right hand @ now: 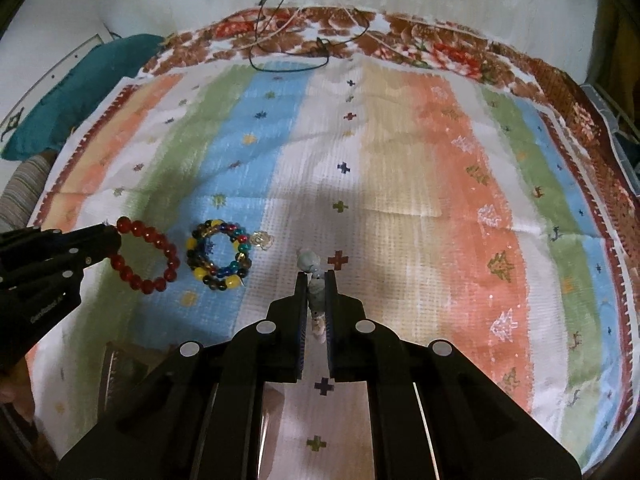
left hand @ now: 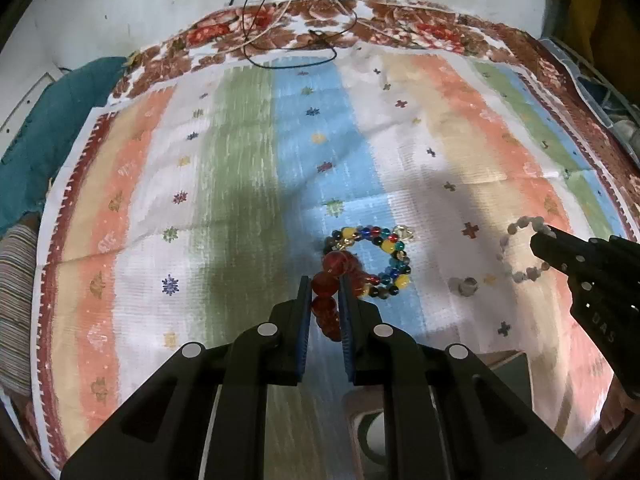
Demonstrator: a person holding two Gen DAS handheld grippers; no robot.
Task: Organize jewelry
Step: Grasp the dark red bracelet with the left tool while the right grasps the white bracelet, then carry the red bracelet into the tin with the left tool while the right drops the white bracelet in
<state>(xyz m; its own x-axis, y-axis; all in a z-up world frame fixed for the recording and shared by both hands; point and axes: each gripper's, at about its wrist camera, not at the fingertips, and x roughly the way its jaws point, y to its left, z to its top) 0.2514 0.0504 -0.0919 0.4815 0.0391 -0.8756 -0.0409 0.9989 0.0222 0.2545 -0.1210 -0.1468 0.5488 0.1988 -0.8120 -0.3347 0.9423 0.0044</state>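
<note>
Jaws of my left gripper (left hand: pixel 325 282) clamp the red bead bracelet (right hand: pixel 146 254), my right gripper (right hand: pixel 315 276) pinches the grey bead bracelet (left hand: pixel 520 250), multicoloured bracelet (right hand: pixel 220 256) lying between on the striped cloth (right hand: pixel 400 160).

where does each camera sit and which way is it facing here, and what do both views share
Left wrist: sits on the left gripper, looking steeply down its fingers at the striped cloth; jaws clamp the red bead bracelet; the right gripper enters at right.
Right wrist: sits on the right gripper, facing likewise; jaws clamp the grey bead bracelet; the left gripper enters at left.
Shared: cloth, both held bracelets, multicoloured bead bracelet, black cord.
</note>
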